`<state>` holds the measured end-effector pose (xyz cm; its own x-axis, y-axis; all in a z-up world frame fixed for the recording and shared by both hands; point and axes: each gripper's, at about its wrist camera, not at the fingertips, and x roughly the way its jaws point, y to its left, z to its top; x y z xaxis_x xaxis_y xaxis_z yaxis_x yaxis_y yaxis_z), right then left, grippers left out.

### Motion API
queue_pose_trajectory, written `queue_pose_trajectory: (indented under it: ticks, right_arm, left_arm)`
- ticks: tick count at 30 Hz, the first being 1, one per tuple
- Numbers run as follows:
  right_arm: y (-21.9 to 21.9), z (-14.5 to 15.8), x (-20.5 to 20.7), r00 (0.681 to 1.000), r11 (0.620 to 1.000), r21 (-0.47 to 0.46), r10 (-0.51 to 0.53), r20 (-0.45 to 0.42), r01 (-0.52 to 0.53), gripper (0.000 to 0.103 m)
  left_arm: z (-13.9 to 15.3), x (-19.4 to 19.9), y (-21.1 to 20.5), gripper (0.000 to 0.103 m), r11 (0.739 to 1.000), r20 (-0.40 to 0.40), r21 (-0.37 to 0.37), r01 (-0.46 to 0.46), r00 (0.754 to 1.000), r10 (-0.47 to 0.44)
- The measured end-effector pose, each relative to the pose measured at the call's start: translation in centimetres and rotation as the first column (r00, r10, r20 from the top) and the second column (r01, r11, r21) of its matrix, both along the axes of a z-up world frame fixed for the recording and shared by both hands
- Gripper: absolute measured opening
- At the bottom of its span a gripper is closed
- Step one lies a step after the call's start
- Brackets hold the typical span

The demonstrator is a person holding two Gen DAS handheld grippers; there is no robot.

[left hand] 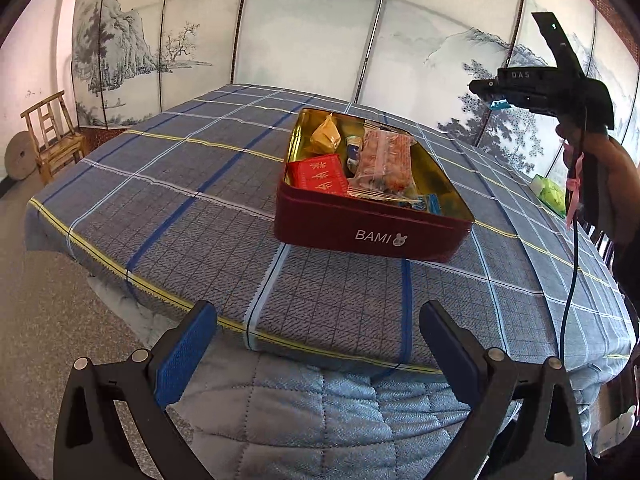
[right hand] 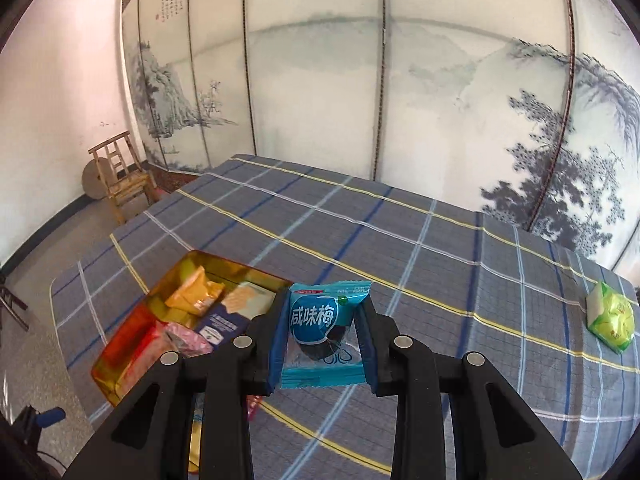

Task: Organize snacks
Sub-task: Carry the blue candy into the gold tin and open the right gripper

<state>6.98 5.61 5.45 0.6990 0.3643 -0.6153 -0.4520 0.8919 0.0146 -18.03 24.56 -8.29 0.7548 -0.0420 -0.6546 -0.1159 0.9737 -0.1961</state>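
A dark red BAMI tin (left hand: 372, 236) with a gold inside stands open on the plaid-covered table and holds several snack packs: a red box, an orange pack, a clear bag of reddish snacks. The tin also shows in the right wrist view (right hand: 120, 364). My right gripper (right hand: 324, 340) is shut on a blue plum-candy packet (right hand: 320, 320), held above the table just right of the tin. In the left wrist view the right gripper (left hand: 500, 98) hovers high above the tin's far right. My left gripper (left hand: 318, 344) is open and empty at the table's near edge.
A green snack pack (right hand: 612, 316) lies on the cloth at the far right, also seen in the left wrist view (left hand: 550, 194). A painted folding screen (right hand: 360, 100) stands behind the table. A wooden chair (left hand: 52, 140) and round stone stand at far left.
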Motion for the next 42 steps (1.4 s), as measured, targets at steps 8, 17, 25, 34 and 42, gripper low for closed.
queue_pose_trajectory:
  ticks: [8, 17, 25, 34, 42]
  right_arm:
    - [4.7, -0.2, -0.4, 0.999, 0.999, -0.007, 0.051, -0.011, -0.051, 0.033]
    - [7.5, -1.9, 0.1, 0.997, 0.997, -0.039, 0.065, -0.046, -0.067, 0.033]
    - [9.8, -3.6, 0.9, 0.993, 0.996, -0.052, 0.073, -0.093, -0.079, 0.033]
    - [11.9, -5.6, 1.3, 0.989, 0.994, -0.077, 0.07, -0.132, -0.08, 0.033]
    - [12.1, -7.3, 2.0, 0.983, 0.997, -0.068, 0.033, -0.182, -0.047, 0.033]
  left_arm:
    - [-0.5, -0.3, 1.0, 0.1, 1.0, 0.006, -0.022, -0.008, 1.0, 0.008]
    - [-1.4, -0.6, 2.8, 0.1, 0.997, -0.006, -0.057, -0.044, 0.999, 0.043]
    - [-2.1, -0.7, 3.6, 0.1, 0.996, -0.021, -0.071, -0.058, 0.998, 0.057]
    - [-2.7, -0.5, 4.7, 0.1, 0.992, -0.069, -0.024, -0.122, 0.99, 0.12]
    - [-3.6, -0.3, 5.2, 0.1, 0.989, -0.125, 0.013, -0.149, 0.981, 0.149]
